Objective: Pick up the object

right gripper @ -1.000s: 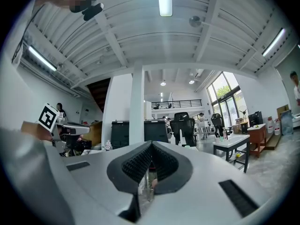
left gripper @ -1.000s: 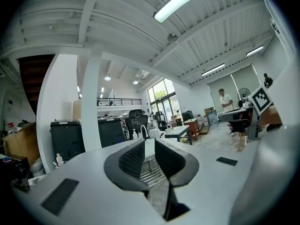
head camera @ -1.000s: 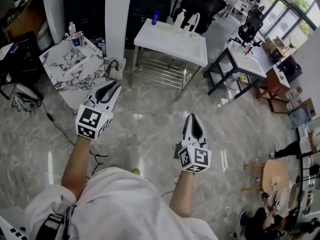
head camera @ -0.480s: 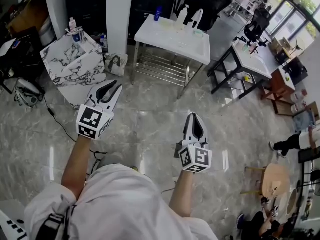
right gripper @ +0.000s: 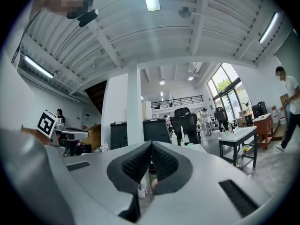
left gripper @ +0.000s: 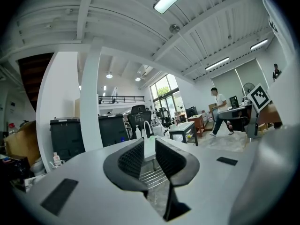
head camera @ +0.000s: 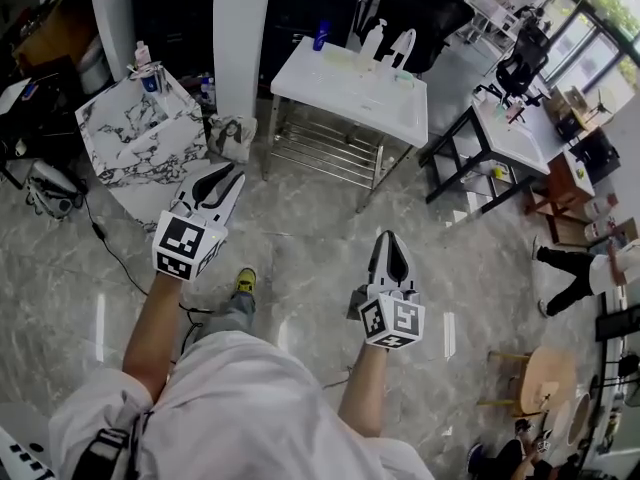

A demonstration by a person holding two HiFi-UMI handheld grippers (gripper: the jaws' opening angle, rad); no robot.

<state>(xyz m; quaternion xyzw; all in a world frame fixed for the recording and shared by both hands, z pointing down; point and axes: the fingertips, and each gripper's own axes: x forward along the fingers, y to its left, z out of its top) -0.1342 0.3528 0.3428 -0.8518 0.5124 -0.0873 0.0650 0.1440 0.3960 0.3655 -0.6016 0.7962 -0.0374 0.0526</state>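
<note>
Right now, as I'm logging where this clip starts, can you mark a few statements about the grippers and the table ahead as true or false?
1. The left gripper has its jaws apart with nothing between them. True.
2. The right gripper is shut on a bottle. False: its jaws meet on nothing.
3. The white table stands ahead, untouched by either gripper. True.
4. That table is bare. False: white bottles and a blue bottle stand along its far edge.

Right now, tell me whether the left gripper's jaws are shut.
No: the left gripper has its jaws apart in its own view, with a clear empty gap between them.
</note>
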